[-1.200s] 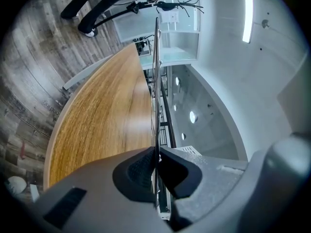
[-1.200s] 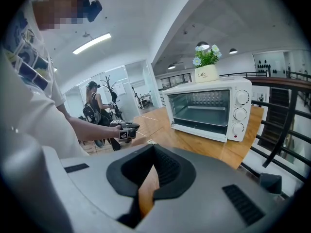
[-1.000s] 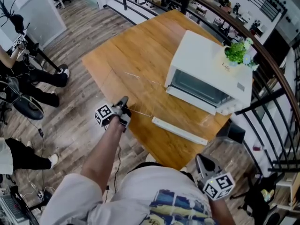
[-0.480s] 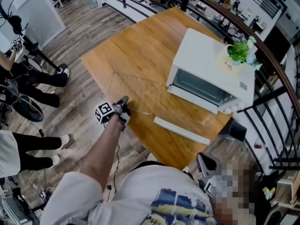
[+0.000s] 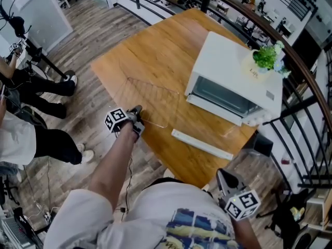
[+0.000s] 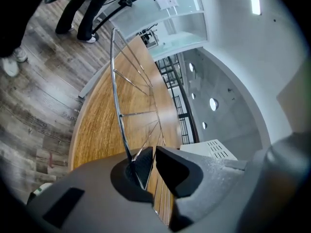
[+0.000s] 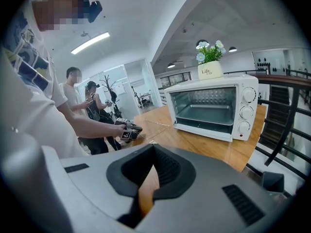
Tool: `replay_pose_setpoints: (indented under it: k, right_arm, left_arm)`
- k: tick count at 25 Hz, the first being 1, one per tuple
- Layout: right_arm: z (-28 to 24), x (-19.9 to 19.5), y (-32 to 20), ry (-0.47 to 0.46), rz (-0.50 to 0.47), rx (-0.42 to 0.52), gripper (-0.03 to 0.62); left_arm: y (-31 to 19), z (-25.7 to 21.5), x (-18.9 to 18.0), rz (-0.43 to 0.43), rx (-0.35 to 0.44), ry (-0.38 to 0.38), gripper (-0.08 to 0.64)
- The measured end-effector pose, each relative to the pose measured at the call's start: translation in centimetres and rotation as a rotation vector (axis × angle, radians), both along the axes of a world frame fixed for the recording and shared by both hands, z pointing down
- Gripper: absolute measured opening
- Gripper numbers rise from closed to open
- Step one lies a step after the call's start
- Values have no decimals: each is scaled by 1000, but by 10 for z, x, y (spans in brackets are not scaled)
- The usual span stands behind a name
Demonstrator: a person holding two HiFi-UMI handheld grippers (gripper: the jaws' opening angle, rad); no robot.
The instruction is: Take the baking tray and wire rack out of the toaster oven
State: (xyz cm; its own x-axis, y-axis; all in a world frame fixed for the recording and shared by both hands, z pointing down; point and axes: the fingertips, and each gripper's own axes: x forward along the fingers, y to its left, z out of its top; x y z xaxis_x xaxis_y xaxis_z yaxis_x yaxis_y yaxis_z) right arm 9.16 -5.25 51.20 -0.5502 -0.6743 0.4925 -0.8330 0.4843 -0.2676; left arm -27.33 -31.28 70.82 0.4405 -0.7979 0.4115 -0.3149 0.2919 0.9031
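Note:
The wire rack (image 5: pixel 155 87) lies out on the wooden table (image 5: pixel 155 45), left of the white toaster oven (image 5: pixel 228 66). My left gripper (image 5: pixel 138 109) is at the table's near edge, on the rack's near rim. In the left gripper view the rack (image 6: pixel 119 96) runs away from the left gripper (image 6: pixel 151 161); its jaws have just eased apart a hair, with the rim wire still pinched between them. The oven door (image 5: pixel 199 143) hangs open. The dark baking tray (image 7: pixel 206 113) sits inside the oven (image 7: pixel 211 108). My right gripper (image 5: pixel 224 176) hangs shut and empty off the table, near my body.
A potted plant (image 5: pixel 265 58) stands on the oven. A dark railing (image 5: pixel 295 66) curves round the table's far side. People (image 5: pixel 31 134) and equipment stand on the wood floor at left.
The rack has dropped from a tilted pose to lie flat on the table, and my left gripper sank a little with it. The people at left have shifted.

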Motion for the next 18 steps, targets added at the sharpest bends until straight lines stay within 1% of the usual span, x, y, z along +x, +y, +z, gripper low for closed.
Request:
replay_pose_setpoints:
  k: [2,6,8,11,15,18]
  right_arm:
    - [-1,-2,-1,0,-2,3,2]
    - [1,-3,2,-2,-5,-1,2]
    - [0,-4,3,-2,-5,2,2]
    - [-2,-4,1,-1,-2,12,2]
    - [-1,-3,4,-5,3,1,2]
    - [-2,-2,5,-6,8,5,2]
  left_arm:
    - [0,0,-2,-2,-28,-36,25]
    - [1,0,-3,-3,-97,-123,74]
    - [3,1,-5,-2,-126,-163,86]
    - [4,1,-6,1,-157,-227,124]
    - [7,5,-10,-9,-196,-331,189]
    - [9,8,-12,-13,-216,-401,213]
